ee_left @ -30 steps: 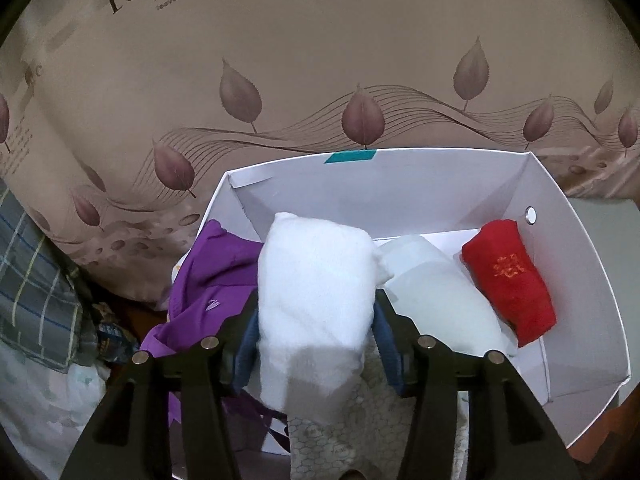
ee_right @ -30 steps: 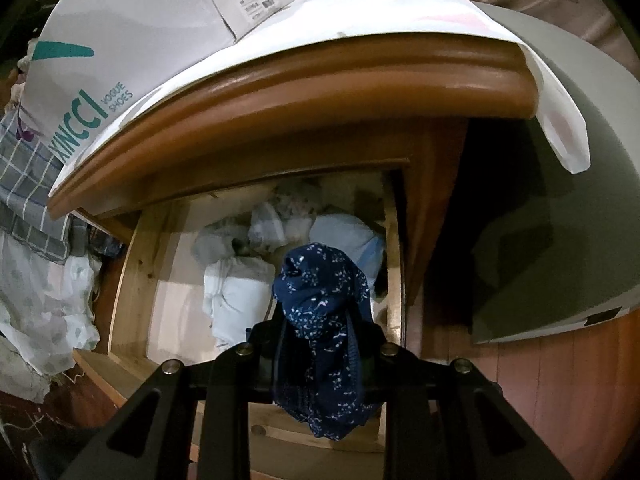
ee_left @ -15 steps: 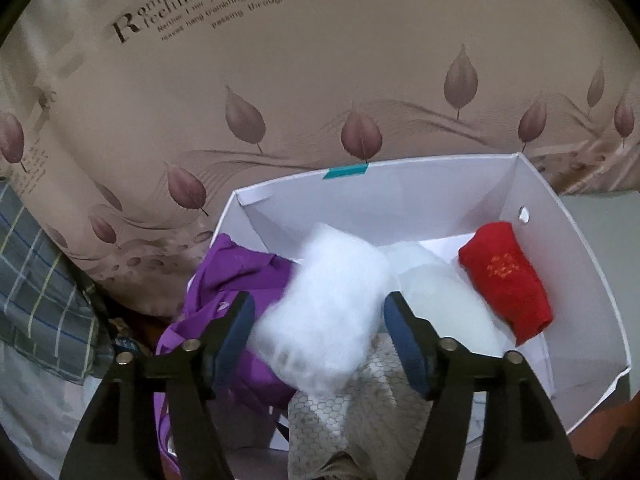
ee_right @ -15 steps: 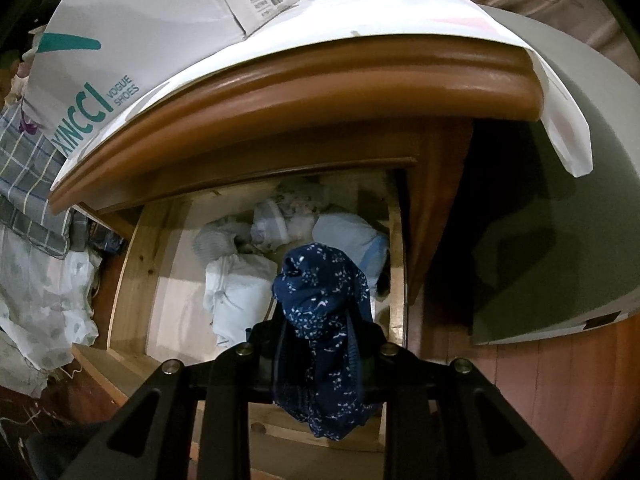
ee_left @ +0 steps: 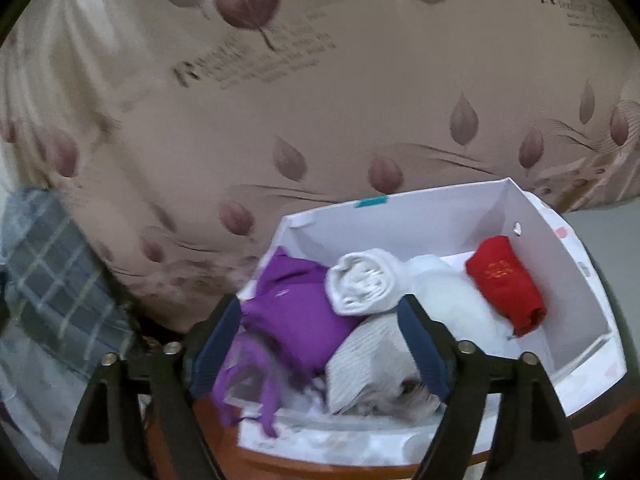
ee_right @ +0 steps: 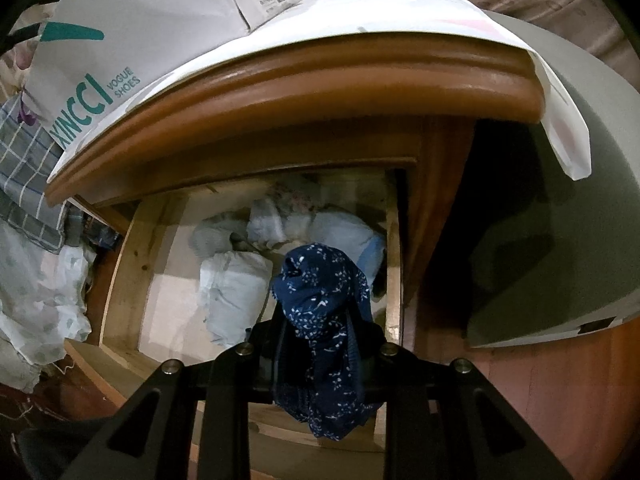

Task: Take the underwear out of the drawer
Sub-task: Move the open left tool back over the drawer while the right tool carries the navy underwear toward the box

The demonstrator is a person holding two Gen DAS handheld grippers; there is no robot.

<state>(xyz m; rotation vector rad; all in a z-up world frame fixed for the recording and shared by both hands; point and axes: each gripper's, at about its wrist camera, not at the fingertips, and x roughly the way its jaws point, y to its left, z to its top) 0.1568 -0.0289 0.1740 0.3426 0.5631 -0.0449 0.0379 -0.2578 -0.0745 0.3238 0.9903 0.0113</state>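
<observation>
My left gripper (ee_left: 320, 336) is open and empty above a white cardboard box (ee_left: 576, 296). A rolled white garment (ee_left: 364, 282) lies in the box between a purple garment (ee_left: 296, 312) and a red roll (ee_left: 504, 280). My right gripper (ee_right: 320, 332) is shut on dark blue patterned underwear (ee_right: 324, 320), held above the open wooden drawer (ee_right: 132, 256). Several pale folded garments (ee_right: 236, 288) lie in the drawer.
A white shoe box (ee_right: 132, 28) sits on the wooden cabinet top (ee_right: 320, 80), on a white sheet. A leaf-patterned bedspread (ee_left: 280, 100) lies behind the box. A checked cloth (ee_left: 56, 272) hangs at the left.
My left gripper opened, let go of the rolled white garment into the box, and pulled back. My right gripper holds the blue underwear almost still above the drawer.
</observation>
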